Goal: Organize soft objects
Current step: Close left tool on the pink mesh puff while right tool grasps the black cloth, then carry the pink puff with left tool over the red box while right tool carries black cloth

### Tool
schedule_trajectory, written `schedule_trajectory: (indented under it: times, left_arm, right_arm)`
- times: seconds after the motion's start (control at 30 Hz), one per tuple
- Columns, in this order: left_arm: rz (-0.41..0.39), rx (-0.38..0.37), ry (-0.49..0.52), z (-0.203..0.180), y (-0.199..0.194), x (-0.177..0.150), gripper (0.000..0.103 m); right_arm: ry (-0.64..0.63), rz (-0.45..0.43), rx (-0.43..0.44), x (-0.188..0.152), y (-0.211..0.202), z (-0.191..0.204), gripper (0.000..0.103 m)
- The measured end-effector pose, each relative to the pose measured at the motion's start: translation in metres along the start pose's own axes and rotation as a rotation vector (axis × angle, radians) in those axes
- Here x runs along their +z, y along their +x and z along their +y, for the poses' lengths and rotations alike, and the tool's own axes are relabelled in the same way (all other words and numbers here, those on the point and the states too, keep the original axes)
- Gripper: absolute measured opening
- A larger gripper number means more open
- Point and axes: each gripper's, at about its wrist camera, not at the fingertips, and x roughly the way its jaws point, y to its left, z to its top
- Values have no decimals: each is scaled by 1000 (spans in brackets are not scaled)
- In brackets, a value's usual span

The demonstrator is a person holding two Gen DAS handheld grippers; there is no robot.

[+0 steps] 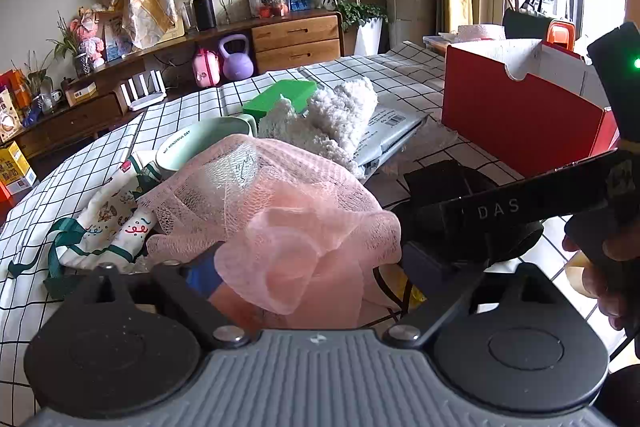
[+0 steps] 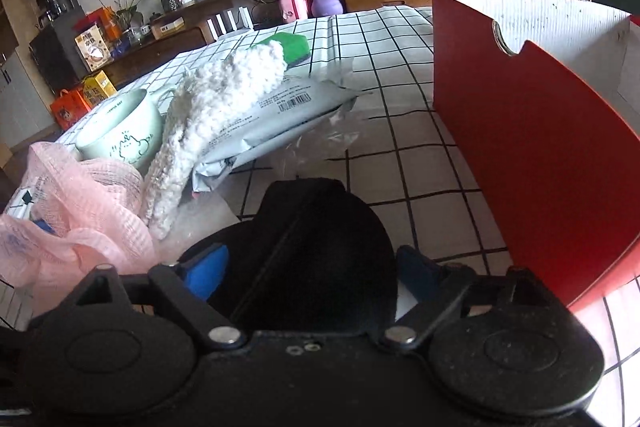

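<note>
A pink mesh bath sponge [image 1: 280, 219] lies on the checked tablecloth [image 1: 192, 107], between the fingers of my left gripper [image 1: 312, 267]. Its netting drapes over the blue left pad [image 1: 202, 277] but looks loose, not squeezed. In the right wrist view the sponge [image 2: 80, 211] sits at the left. A black soft object [image 2: 316, 247] fills the gap of my right gripper [image 2: 312, 271] and lies against both fingers. The left wrist view shows that gripper [image 1: 460, 223] on the black object [image 1: 440, 183], just right of the sponge.
A red open box [image 2: 540, 147] stands at the right. Behind the sponge are a white fluffy cloth [image 2: 216, 99], a wipes pack [image 2: 288, 111], a mint cup [image 2: 124, 135] and a green sponge [image 1: 280, 95]. A patterned drawstring bag [image 1: 112, 219] lies left.
</note>
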Motion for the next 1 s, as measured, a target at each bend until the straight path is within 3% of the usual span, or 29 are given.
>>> schedule_trajectory:
  times: [0.4, 0.57, 0.77, 1.0]
  left_arm:
    - [11, 36, -3, 6, 1, 1, 36]
    - [5, 35, -26, 12, -2, 4, 25]
    - [-10, 50, -22, 14, -9, 7, 20]
    - [-55, 23, -38, 14, -36, 20, 20]
  right_arm:
    - [36, -38, 3, 3, -18, 12, 39]
    - [64, -69, 27, 6, -34, 7, 22]
    - [74, -116, 60, 6, -62, 4, 15]
    - [61, -176, 78, 11, -106, 1, 14]
